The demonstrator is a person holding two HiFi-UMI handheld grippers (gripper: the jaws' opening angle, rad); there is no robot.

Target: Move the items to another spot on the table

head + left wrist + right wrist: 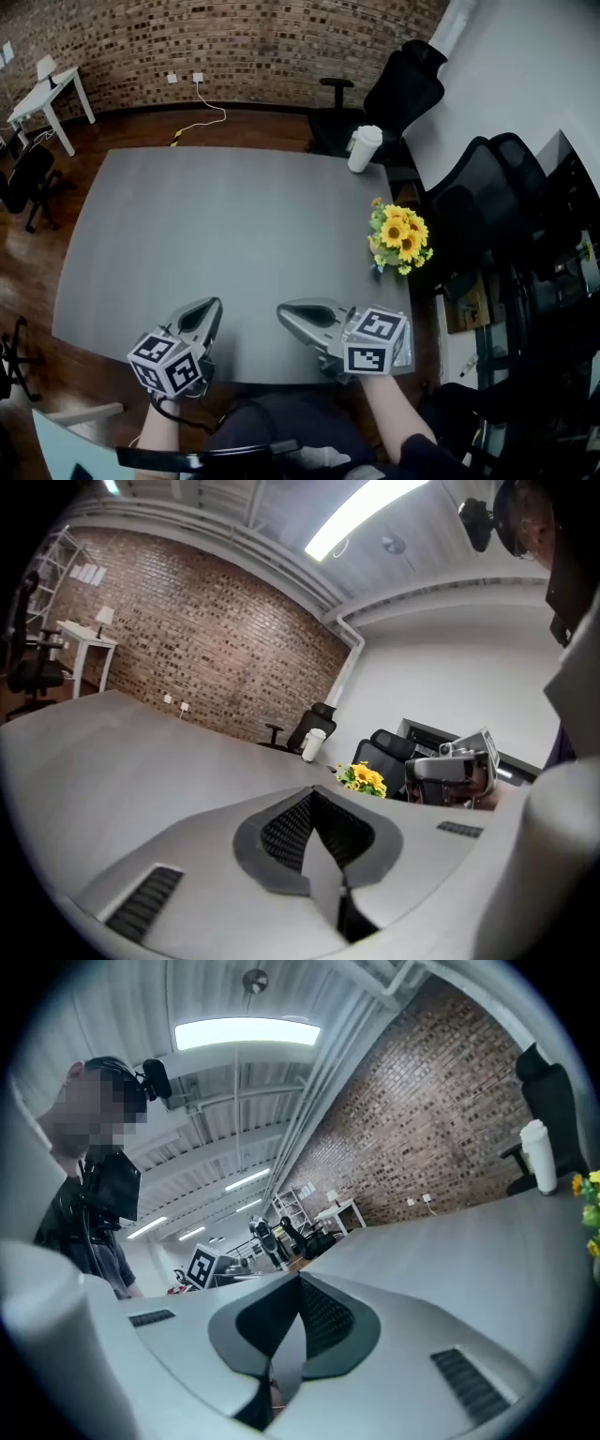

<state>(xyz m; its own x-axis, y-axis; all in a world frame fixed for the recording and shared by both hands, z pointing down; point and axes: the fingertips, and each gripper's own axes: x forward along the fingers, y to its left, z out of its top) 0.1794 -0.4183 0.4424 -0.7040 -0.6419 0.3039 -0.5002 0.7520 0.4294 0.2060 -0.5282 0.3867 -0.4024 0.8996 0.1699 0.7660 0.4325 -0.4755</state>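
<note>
Item one: sunflower bunch (398, 239), yellow heads over green leaves, upright near the 3 o'clock edge of the grey table (206, 225) in the head view. Holder under the stems too small to make out.

Item two: white lidded cup (364, 148), upright at the 1 o'clock corner, well apart from the flowers.

Left gripper (210, 309): at the 6 o'clock edge, jaws pressed together, nothing between them.

Right gripper (285, 313): near the left one at the same edge, jaws likewise closed and empty, tips turned toward 9 o'clock.

Step in hand, as judged: the reach toward the first item, no item yet touched.

- Spread the jaws before arrival, not at the item.
- For the flowers: grip low, at the stems or holder, never the heads. Probably top-heavy, so lift straight.
- For the cup: close lightly round the mid-body and keep it upright, contents unknown.

Bearings from the right gripper: flowers at 2 o'clock, cup at 1 o'clock and farther.

Bearings from the left gripper: flowers between 2 and 3 o'clock, cup between 1 and 2 o'clock.

All well apart.
</note>
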